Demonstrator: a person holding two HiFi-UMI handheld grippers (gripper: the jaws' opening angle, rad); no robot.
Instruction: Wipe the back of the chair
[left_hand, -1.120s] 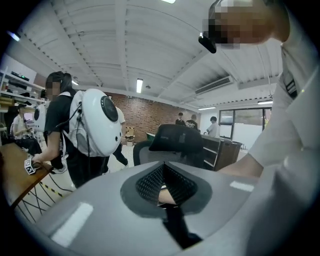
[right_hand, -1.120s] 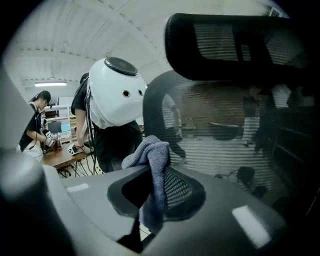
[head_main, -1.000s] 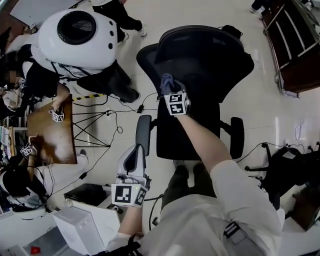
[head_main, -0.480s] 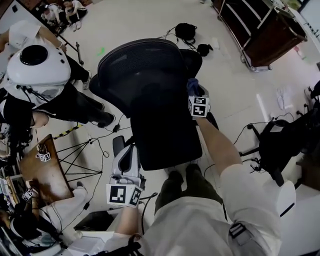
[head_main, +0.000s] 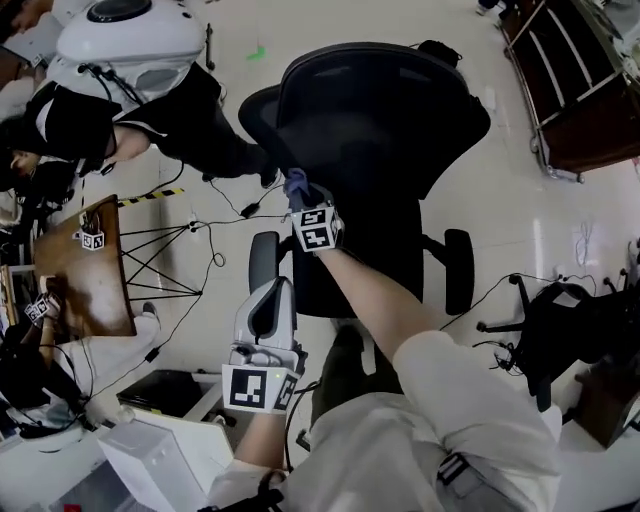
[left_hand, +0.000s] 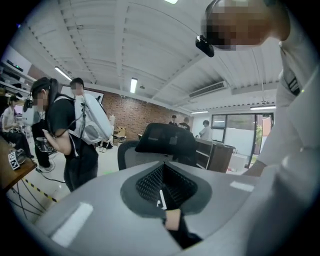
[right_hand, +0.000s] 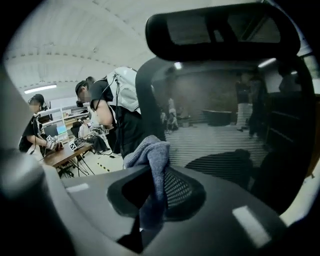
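Note:
A black mesh office chair (head_main: 380, 110) stands in front of me, its back (right_hand: 220, 130) filling the right gripper view. My right gripper (head_main: 298, 192) is shut on a blue-grey cloth (right_hand: 152, 160), held against the left side of the chair's back (head_main: 300, 110). The cloth (head_main: 296, 183) bunches up past the jaw tips. My left gripper (head_main: 265, 312) hangs low beside the chair's left armrest (head_main: 260, 262), shut with nothing in it, pointing at the chair (left_hand: 165, 140) from a distance.
A person in black with a white backpack (left_hand: 70, 130) stands close to the chair's left. A wooden table (head_main: 85, 270) and floor cables (head_main: 190, 240) lie to the left. A dark shelf unit (head_main: 580, 90) is at the right, another chair base (head_main: 560, 320) nearby.
The right gripper with the cloth has moved from the right side of the chair's back to its left edge. The head view has swung; the left gripper has stayed low.

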